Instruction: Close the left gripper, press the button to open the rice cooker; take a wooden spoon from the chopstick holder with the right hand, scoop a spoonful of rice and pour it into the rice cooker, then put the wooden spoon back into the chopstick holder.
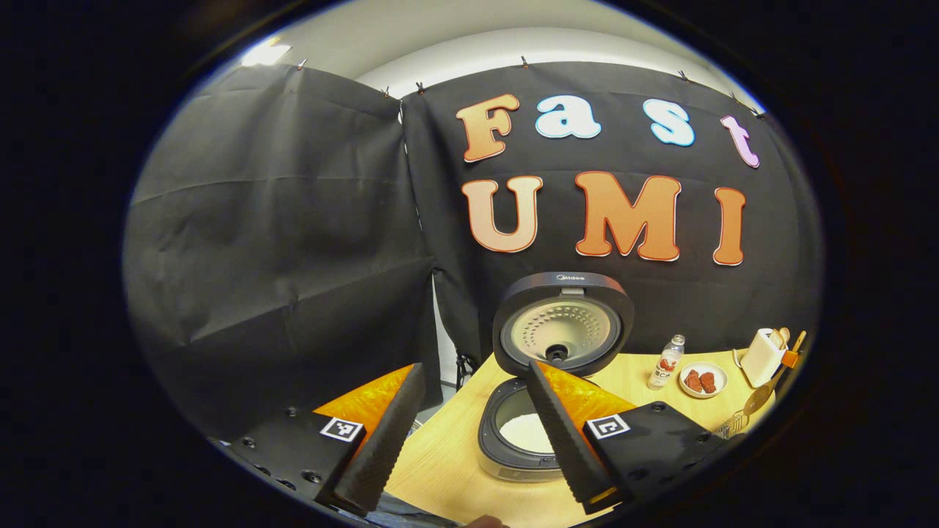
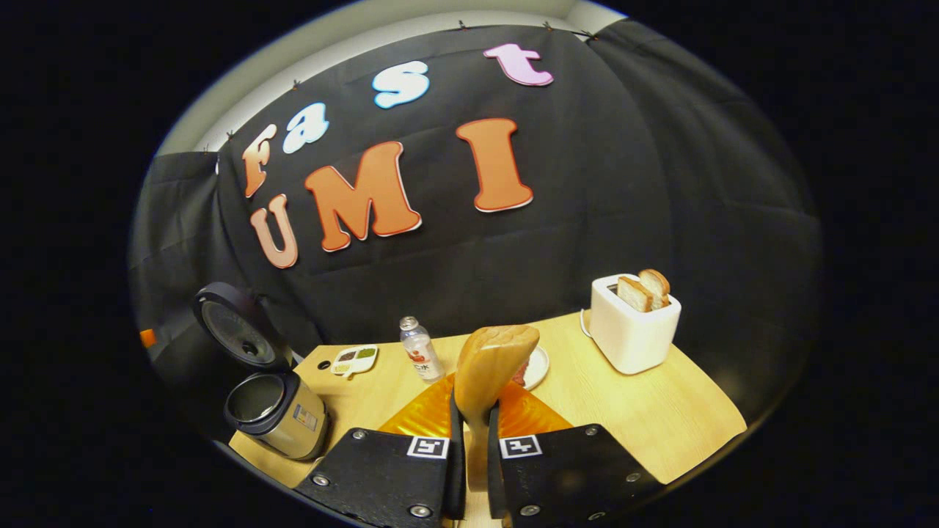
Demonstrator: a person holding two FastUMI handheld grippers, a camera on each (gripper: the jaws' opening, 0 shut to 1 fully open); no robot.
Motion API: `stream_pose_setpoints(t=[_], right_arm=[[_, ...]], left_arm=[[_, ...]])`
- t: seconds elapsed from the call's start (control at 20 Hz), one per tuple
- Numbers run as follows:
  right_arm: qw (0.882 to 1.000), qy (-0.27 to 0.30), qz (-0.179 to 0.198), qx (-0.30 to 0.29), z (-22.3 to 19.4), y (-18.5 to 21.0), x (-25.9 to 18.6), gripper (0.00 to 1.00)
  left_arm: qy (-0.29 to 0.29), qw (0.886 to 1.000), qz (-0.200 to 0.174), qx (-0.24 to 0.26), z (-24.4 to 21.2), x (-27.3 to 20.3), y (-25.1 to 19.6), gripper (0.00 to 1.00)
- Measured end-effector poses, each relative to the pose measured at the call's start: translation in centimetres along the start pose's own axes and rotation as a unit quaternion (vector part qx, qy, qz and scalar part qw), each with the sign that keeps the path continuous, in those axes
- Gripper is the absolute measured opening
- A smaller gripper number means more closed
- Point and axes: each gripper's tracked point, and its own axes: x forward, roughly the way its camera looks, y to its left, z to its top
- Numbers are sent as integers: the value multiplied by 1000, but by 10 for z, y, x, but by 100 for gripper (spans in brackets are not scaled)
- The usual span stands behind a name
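The rice cooker (image 1: 513,447) stands open on the wooden table, its lid (image 1: 561,323) raised and white rice in the pot. My left gripper (image 1: 475,367) is open and empty, hanging in front of and above the cooker. My right gripper (image 2: 475,403) is shut on the handle of the wooden spoon (image 2: 495,359), whose bowl points up and forward; whether it holds rice I cannot tell. In the right gripper view the open cooker (image 2: 277,411) sits at the left, well apart from the spoon. The left gripper view has the spoon (image 1: 755,401) at the far right.
A small bottle (image 2: 419,358), a white plate (image 2: 537,368) and a little sauce dish (image 2: 353,359) sit mid-table. A white toaster (image 2: 632,323) with bread slices stands at the right. A wire rack (image 1: 730,425) is near the table's right edge.
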Motion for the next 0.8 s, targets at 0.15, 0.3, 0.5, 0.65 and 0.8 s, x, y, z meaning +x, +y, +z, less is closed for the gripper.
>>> stream_pose_setpoints(t=[0.15, 0.3, 0.5, 0.65, 0.8], right_arm=[[1000, 7, -18, -5, -17, -20, 5, 11], [999, 28, -31, -5, -40, -35, 10, 11], [997, 61, -49, 10, -74, -44, 20, 11], [995, 79, -62, 21, -90, -48, 20, 11], [991, 106, -68, 34, -105, -52, 20, 12]], left_arm=[[2, 1000, 6, 2, 1, -8, 0, 90], [-5, 1000, 14, 6, 12, -15, 4, 90], [-5, 1000, 16, 4, 16, -17, 3, 90], [-3, 1000, 12, 9, 15, -15, -5, 90], [-1, 1000, 5, 13, 15, -10, -14, 90]])
